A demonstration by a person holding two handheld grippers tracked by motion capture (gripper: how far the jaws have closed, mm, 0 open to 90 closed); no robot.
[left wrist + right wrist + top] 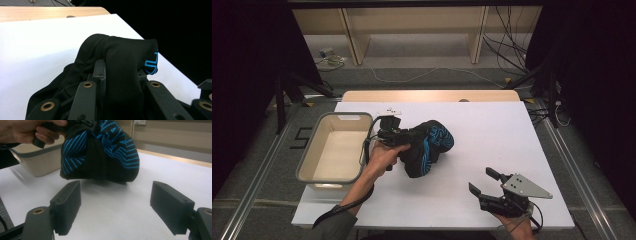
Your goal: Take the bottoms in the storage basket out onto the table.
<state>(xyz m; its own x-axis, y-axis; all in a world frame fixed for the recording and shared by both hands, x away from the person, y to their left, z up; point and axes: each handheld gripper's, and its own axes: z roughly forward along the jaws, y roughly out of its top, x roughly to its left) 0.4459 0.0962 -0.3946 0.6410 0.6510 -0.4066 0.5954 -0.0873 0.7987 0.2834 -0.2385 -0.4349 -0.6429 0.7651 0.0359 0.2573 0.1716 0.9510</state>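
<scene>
A black garment with blue line patterns [429, 147] is bunched up over the middle of the white table [492, 130]. My left gripper [408, 137] is shut on its black fabric, which drapes over the jaws in the left gripper view, where the garment [120, 50] hides most of the left gripper [120, 73]. The bundle [105, 157] hangs low over the table; whether it touches I cannot tell. My right gripper [482, 181] rests near the front right, open and holding nothing. In its own view the right gripper [120, 206] points at the garment from a short way off.
A beige bin [307, 160] with a grey rim stands on the table's left side beside the left hand, and its wall [37, 166] shows behind the garment. A wooden strip [427, 95] runs along the table's far edge. Cables lie on the floor beyond.
</scene>
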